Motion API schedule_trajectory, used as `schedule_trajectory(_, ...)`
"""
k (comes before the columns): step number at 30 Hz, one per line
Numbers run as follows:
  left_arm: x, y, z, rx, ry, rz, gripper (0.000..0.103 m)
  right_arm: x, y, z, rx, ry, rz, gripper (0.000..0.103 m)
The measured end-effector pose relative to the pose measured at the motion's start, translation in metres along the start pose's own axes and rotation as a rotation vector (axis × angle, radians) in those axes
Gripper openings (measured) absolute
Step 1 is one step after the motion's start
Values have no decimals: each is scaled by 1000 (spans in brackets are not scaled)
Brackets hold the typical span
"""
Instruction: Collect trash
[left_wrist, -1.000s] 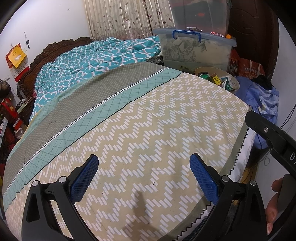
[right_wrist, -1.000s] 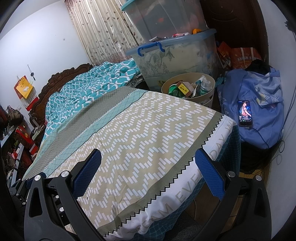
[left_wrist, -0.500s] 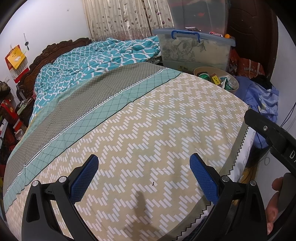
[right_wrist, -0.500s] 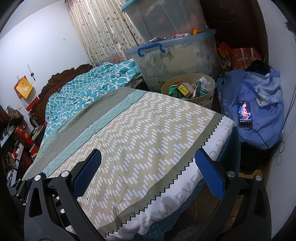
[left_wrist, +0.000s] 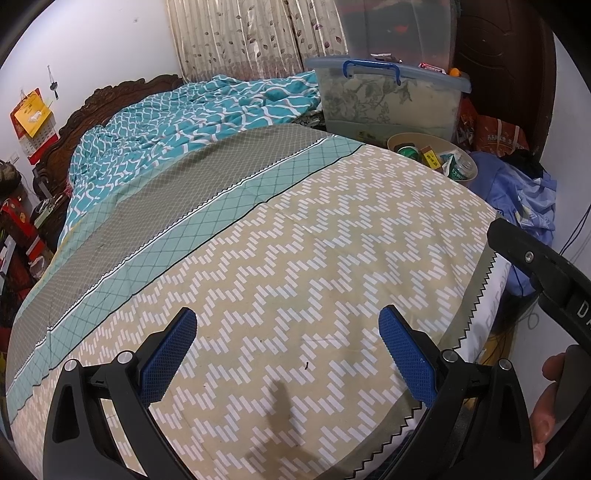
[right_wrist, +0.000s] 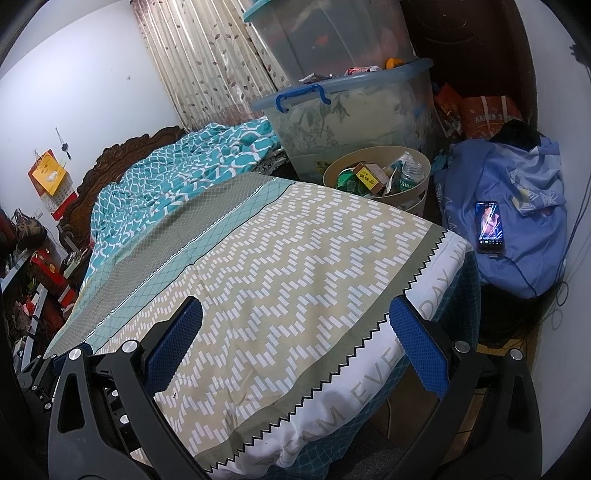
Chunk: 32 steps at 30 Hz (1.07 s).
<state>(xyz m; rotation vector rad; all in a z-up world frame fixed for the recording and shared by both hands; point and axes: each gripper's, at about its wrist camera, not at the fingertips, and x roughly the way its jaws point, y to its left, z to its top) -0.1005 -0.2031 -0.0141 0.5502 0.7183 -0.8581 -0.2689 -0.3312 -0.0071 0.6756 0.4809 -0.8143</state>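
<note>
A round beige bin (right_wrist: 417, 186) stands beyond the far corner of the bed, holding a green wrapper, a small yellow box (right_wrist: 367, 175) and a clear plastic bottle (right_wrist: 410, 175). The same bin (left_wrist: 410, 138) shows at the upper right of the left wrist view. My left gripper (left_wrist: 287, 339) hovers open over the zigzag bedspread (left_wrist: 295, 258), nothing between its blue pads. My right gripper (right_wrist: 295, 332) is open too, above the bed's foot corner. A tiny dark speck (left_wrist: 307, 366) lies on the bedspread between the left fingers.
A large clear storage tub (right_wrist: 351, 122) with a blue handle stands behind the bin. A phone (right_wrist: 489, 227) with a lit screen lies on blue cloth (right_wrist: 524, 236) right of the bed. A teal quilt (left_wrist: 192, 122) is bunched near the wooden headboard (left_wrist: 110, 96).
Both views have barely shifted; the left wrist view drifted slightly, so the bin and tub sit a little higher. Both grippers stay open and empty.
</note>
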Motion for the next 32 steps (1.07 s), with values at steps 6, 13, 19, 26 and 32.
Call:
schedule_trajectory(6,0,0,0,1,0,0,95,0,0,0,0,0,0,100)
schedule_trajectory(13,0,1,0,-1,1,-2,95,0,0,0,1,0,-1,100)
schedule_trajectory(19,-1,0,0,6,-9,-5,94,0,0,0,-1,1,0,100)
schedule_trajectory(26,-6,-3,0,17,-26,-14,95,1,0,-1,2,3,0,100)
schedule_trajectory(32,-3,-2,1,3,-10,-22,95,2,0,-3,1,5,0,100)
